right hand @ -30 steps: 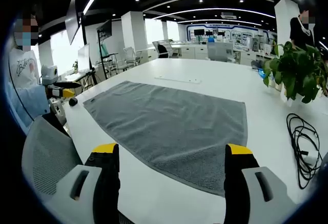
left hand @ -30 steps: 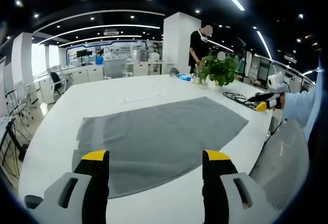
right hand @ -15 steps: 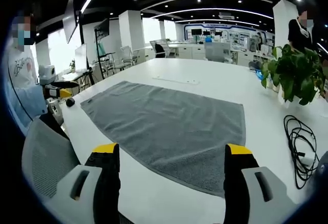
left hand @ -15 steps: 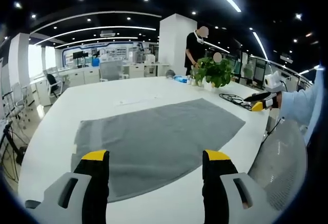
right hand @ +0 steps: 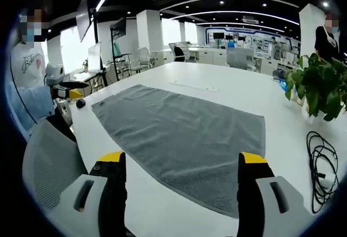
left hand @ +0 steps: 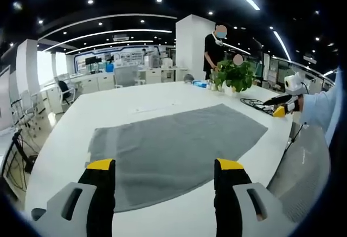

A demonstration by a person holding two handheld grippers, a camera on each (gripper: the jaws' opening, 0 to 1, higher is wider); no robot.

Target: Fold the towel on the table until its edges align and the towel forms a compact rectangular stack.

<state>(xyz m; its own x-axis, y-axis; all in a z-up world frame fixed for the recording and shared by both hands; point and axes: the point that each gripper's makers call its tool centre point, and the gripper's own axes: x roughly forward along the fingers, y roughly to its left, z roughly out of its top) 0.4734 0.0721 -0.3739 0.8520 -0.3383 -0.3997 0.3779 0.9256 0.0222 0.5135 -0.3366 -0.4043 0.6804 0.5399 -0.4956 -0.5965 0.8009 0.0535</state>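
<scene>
Both grippers, left and right, hover spread above the flat towel, likely to grab its near corners.

A grey towel is lying fully unfolded and flat on the white table, stretching across the middle of both views, its near edge reaching toward the lower frame.

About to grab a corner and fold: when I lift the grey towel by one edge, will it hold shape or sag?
The towel will likely sag and drape: it lies flat on the table with a soft, nubby terry surface. It probably won't slide much, since the pile looks grippy against the smooth white top. Both grippers, left and right, stand open, short of its near edge.
</scene>
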